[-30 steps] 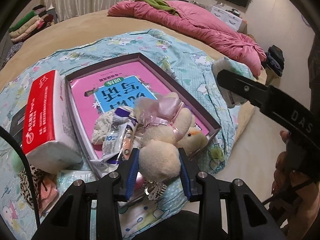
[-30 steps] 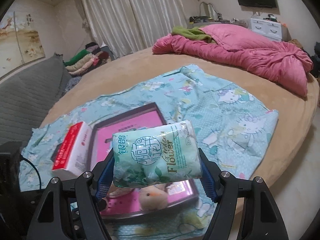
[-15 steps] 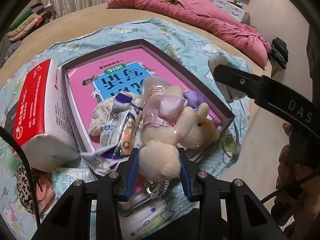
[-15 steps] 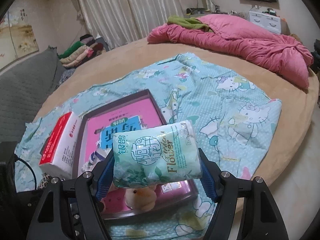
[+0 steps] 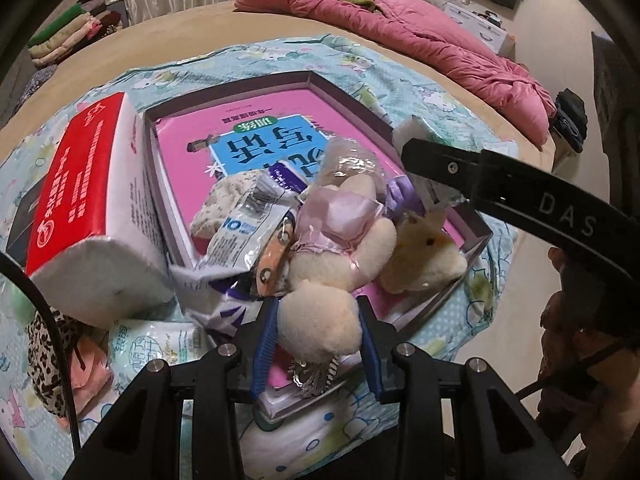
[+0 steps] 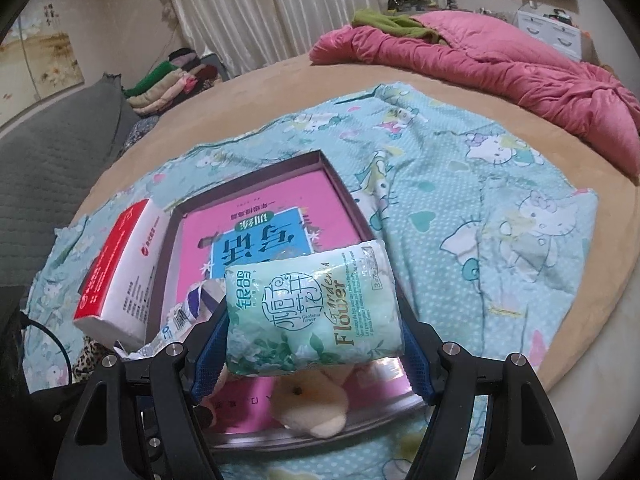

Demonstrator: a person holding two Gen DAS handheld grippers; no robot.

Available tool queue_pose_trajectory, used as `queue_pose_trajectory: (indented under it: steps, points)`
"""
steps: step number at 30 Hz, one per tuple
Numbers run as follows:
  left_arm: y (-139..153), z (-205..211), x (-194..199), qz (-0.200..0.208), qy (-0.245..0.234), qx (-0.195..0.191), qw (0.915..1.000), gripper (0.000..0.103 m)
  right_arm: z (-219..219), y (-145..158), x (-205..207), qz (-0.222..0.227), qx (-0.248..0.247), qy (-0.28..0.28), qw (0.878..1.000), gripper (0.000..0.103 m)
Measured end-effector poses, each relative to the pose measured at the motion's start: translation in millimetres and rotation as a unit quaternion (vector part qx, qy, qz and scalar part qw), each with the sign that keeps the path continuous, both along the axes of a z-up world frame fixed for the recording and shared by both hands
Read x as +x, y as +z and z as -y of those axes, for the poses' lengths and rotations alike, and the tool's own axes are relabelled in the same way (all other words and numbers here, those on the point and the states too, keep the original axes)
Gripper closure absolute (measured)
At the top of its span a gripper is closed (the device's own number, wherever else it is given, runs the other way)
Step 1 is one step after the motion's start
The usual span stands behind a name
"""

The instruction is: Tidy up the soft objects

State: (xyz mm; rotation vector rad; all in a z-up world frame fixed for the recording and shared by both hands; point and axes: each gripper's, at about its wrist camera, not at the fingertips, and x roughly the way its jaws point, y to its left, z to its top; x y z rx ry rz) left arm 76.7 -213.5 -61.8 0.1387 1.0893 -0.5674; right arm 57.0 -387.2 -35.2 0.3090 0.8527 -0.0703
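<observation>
Your left claw is clamped on the plush by one rounded end; its body and head lie in the tray, on the pink book. A crumpled wrapper touches the plush; a red tissue box stands just beside the tray. Your right claw is clamped on a green tissue pack, held above the tray's near end. Tray sits on the blue sheet on the bed.

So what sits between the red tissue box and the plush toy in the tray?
A crumpled white-and-purple wrapper lies between the red tissue box and the plush toy, clearest in the left wrist view.
</observation>
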Motion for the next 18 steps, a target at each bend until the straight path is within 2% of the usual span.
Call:
queue_pose_trajectory:
  steps: [18]
  points:
    - [0, -6, -2, 0.002, 0.005, 0.005, 1.0, 0.064, -9, -23, 13, -0.022, 0.003, 0.013, 1.0, 0.026]
